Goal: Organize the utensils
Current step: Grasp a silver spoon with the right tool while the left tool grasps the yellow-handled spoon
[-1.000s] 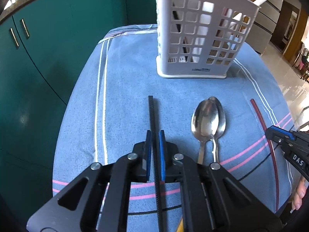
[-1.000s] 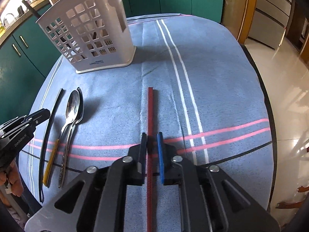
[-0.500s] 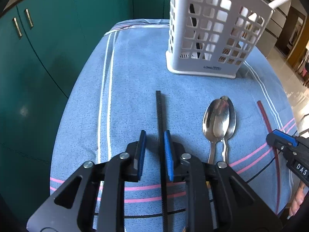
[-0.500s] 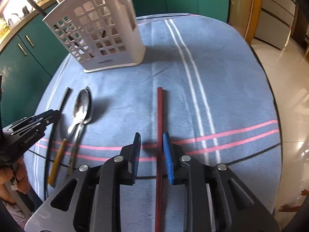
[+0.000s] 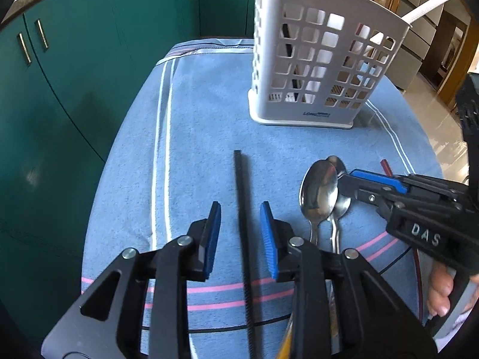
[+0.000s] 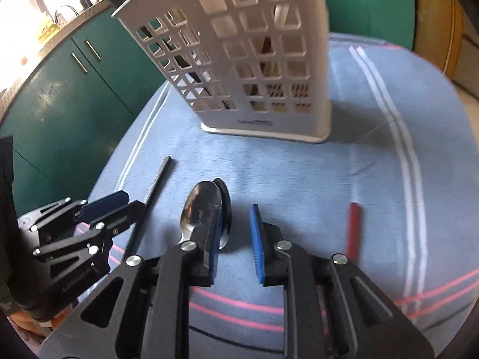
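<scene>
A white slotted utensil caddy (image 5: 317,68) stands upright at the far side of the blue cloth; it also shows in the right wrist view (image 6: 248,59). A black chopstick (image 5: 244,218) lies on the cloth between the jaws of my open left gripper (image 5: 240,236), untouched. Two stacked steel spoons (image 5: 321,191) lie to its right. My right gripper (image 6: 236,239) is open over the spoon bowls (image 6: 206,206), and shows from the side in the left wrist view (image 5: 374,185). A red chopstick (image 6: 353,227) lies on the cloth to its right.
Green cabinet doors (image 5: 74,68) run along the left and back. The round table's edge (image 5: 98,185) drops off at the left. A tiled floor (image 5: 443,125) lies to the right. Some utensils stand inside the caddy.
Both grippers opened, releasing the black and red chopsticks onto the cloth. My right gripper moved left from the red chopstick to over the spoons.
</scene>
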`<state>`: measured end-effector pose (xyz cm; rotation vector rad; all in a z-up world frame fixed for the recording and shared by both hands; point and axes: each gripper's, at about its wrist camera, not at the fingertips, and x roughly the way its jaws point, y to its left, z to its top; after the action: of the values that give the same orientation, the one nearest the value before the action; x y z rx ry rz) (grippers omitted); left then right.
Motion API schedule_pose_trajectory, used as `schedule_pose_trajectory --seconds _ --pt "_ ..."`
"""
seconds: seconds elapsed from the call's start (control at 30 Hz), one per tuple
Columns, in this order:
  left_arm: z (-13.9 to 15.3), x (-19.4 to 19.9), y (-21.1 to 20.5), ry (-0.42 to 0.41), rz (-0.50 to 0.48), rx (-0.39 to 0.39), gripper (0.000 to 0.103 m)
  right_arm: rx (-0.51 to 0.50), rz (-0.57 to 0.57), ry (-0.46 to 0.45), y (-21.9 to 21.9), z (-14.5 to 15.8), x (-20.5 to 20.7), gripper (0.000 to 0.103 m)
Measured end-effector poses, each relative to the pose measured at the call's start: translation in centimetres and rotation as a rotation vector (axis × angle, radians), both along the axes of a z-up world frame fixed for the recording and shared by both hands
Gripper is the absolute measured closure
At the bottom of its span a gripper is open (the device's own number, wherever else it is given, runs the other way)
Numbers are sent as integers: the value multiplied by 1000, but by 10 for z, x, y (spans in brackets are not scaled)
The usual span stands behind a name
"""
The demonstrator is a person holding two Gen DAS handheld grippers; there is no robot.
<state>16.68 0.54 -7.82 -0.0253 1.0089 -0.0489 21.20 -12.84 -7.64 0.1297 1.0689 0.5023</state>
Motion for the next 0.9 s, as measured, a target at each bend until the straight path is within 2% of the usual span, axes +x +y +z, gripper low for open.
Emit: schedule_pose_trajectory --seconds 0.07,0.13,0.27,0.4,0.7,0.73,0.8,0.9 --pt "1 1 2 -1 7 1 75 38 15 21 0 -3 3 99" --pt "2 1 2 -4 7 1 74 45 19 14 0 -2 -1 100" --pt "2 6 -3 -8 -19 -4 73 -6 4 -17 -9 5 -14 101" --pt "3 14 -19 -17 -89 -21 73 -67 -37 -47 -36 13 -29 101" --pt "-11 38 -47 18 -215 -65 67 -97 -88 -24 -71 6 -35 98" --pt "-12 40 -47 22 -220 -76 68 -97 -90 -22 -70 6 -34 97" --pt "-13 40 -48 22 -224 -92 88 -94 -92 -18 -72 6 -34 97" --pt "-13 38 -47 18 -213 -90 94 -92 -93 -15 -69 3 -31 95"
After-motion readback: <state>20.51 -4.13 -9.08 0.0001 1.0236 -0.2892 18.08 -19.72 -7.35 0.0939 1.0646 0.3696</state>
